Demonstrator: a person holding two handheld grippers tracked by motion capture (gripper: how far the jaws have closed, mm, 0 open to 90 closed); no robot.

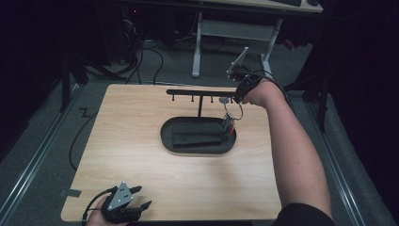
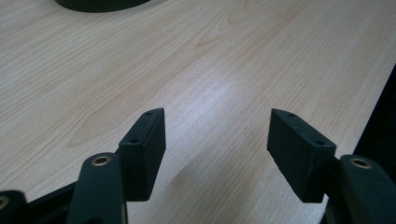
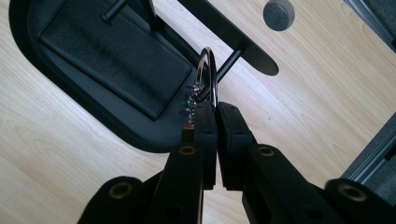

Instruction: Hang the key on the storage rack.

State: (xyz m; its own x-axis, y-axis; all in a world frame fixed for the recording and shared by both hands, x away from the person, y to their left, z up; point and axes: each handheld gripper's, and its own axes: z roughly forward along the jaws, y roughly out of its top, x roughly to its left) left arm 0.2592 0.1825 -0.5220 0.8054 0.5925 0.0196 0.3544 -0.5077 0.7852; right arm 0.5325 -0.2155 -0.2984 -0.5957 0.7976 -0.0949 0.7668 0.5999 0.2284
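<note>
At the near left corner of the table (image 1: 141,141), the left gripper (image 1: 141,197) rests with jaws wide and empty. At centre, the black oval tray (image 1: 167,136) contains a flat black wallet (image 1: 195,139). Right of it, the right gripper (image 3: 215,109) pinches the key ring (image 3: 211,70) over the tray's right end, beside the rack (image 1: 197,92).

1 key ring (image 3: 208,74), 1 rack (image 1: 200,92), 1 tray (image 1: 167,136), 1 wallet (image 3: 116,56).

room: dark | floor (image 1: 42,136): grey carpet | white-legged desk (image 1: 235,28) behind | cables (image 1: 141,61) on floor
</note>
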